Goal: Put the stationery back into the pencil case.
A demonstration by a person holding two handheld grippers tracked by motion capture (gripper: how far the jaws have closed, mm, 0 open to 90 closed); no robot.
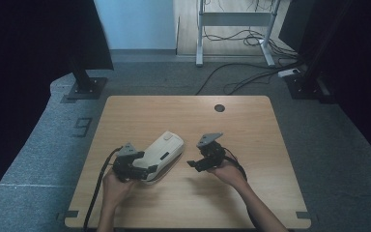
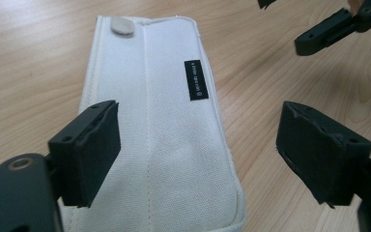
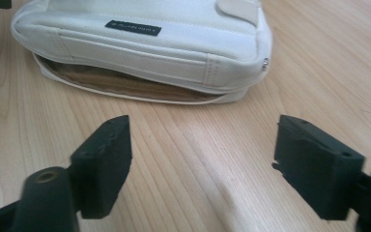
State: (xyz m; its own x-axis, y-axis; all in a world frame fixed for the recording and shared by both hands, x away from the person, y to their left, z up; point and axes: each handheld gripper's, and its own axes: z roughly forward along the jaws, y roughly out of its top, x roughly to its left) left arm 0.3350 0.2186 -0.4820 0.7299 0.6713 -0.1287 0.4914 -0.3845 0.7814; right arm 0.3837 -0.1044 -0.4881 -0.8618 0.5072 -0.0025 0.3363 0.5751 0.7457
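Note:
A white fabric pouch (image 1: pixel 163 151) with a small black label lies flat on the wooden table (image 1: pixel 251 140), a little left of centre. In the left gripper view the pouch (image 2: pixel 159 121) runs away from me, a white button at its far end. My left gripper (image 2: pixel 198 140) stands open over the pouch's near end, and neither pad presses on the fabric. My right gripper (image 1: pixel 196 163) is to the right of the pouch and apart from it. In the right gripper view the pouch (image 3: pixel 164 38) lies ahead with its side zip gaping onto a tan lining (image 3: pixel 125 86). The right gripper (image 3: pixel 203 150) is open over bare wood.
A round cable hole (image 1: pixel 219 108) sits near the table's far edge. Black stand bases (image 1: pixel 83 88) and loose cables (image 1: pixel 241 77) lie on the grey floor beyond the table. A cable (image 1: pixel 96 186) trails from the left gripper toward the near edge.

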